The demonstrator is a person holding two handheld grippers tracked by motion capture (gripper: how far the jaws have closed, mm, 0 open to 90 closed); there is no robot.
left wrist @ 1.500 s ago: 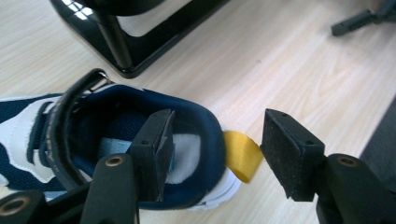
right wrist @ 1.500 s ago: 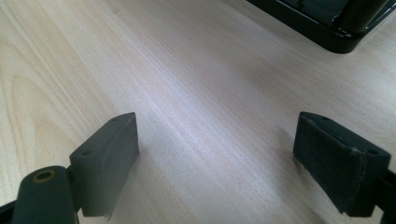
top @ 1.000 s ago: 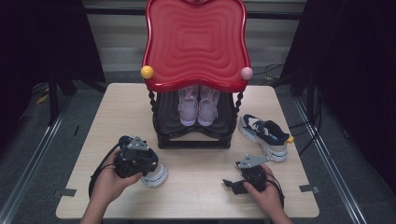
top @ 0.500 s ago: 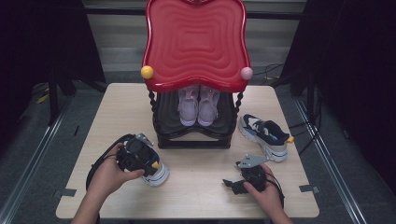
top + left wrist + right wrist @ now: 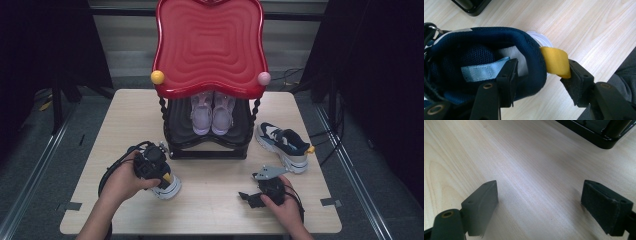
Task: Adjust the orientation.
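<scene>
A navy sneaker with a white sole and a yellow heel loop [image 5: 170, 189] lies on the table at the front left. My left gripper [image 5: 161, 175] straddles its heel. In the left gripper view one jaw is inside the collar and the other is outside, against the yellow loop [image 5: 556, 61]. The left gripper [image 5: 543, 63] has just been opening, and the heel [image 5: 534, 67] sits loosely between its jaws. My right gripper [image 5: 248, 198] rests near the front right of the table. It is open [image 5: 539, 192] over bare wood, with nothing between its pads.
A second navy sneaker [image 5: 282, 142] lies at the right of a black and red shoe rack [image 5: 209, 45] in the middle of the table [image 5: 215, 220]. A pair of pink shoes [image 5: 212, 112] stands on its lower shelf. The rack's base corner [image 5: 604, 140] is near my right gripper.
My left hand and gripper have shifted slightly to the right and away from me over the sneaker's heel. The sneaker and the right gripper have stayed where they were.
</scene>
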